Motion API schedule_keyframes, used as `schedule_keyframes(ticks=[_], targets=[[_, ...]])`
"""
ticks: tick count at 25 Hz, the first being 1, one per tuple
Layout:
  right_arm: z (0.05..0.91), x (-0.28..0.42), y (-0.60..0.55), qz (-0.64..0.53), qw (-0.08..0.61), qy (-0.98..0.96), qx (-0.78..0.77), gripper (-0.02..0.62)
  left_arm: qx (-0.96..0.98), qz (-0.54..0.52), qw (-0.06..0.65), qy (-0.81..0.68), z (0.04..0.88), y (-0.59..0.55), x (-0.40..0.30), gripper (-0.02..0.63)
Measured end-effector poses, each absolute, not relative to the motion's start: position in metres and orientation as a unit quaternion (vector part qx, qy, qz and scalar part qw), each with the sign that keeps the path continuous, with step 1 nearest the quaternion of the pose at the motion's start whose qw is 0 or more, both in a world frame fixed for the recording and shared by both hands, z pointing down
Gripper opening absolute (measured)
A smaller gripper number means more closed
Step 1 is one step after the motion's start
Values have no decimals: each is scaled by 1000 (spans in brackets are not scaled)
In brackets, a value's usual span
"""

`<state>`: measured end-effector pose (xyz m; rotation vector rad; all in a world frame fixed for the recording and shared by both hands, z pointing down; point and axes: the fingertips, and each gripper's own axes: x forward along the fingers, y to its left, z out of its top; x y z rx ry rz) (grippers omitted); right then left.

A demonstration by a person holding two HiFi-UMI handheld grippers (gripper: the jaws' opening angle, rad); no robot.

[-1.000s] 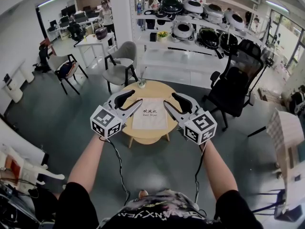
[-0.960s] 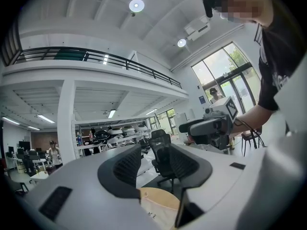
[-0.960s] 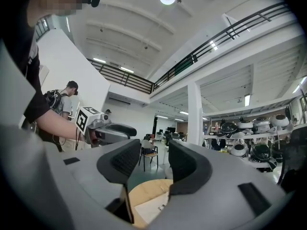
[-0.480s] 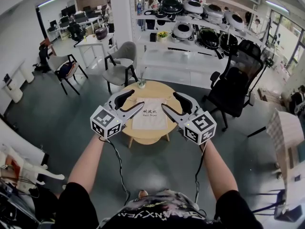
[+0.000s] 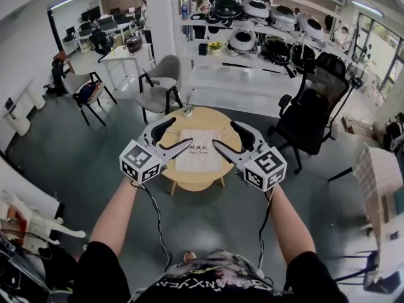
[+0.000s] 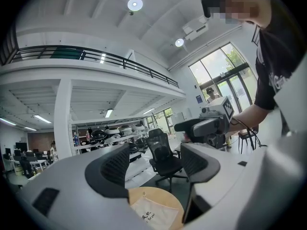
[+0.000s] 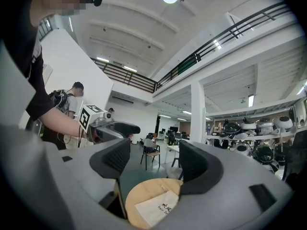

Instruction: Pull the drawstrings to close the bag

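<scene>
Round wooden table is carrying the white bag. We are holding left gripper and right gripper above it, jaws half-open, just widening, empty; we should probably be lowering one onto each drawstring.

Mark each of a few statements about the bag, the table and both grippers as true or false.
1. The white bag lies on the round wooden table. True.
2. The left gripper is clamped on the bag. False: its jaws stand apart with nothing between them, above the table. They have just been opening.
3. The right gripper is open and empty. True; its jaws have just been opening too.
4. In the head view, the black office chair stands left of the table. False: it stands to the table's right.
</scene>
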<state>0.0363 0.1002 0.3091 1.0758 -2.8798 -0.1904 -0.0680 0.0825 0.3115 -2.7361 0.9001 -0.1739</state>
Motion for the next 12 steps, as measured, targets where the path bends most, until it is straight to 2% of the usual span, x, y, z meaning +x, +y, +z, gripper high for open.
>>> schedule_keyframes(ticks=[7, 12], targets=[[310, 37, 102, -65, 36, -937, 342, 385, -940, -65, 131, 309, 311, 83, -66, 379], [308, 41, 102, -65, 29, -936, 345, 411, -939, -75, 137, 308, 313, 84, -64, 414]])
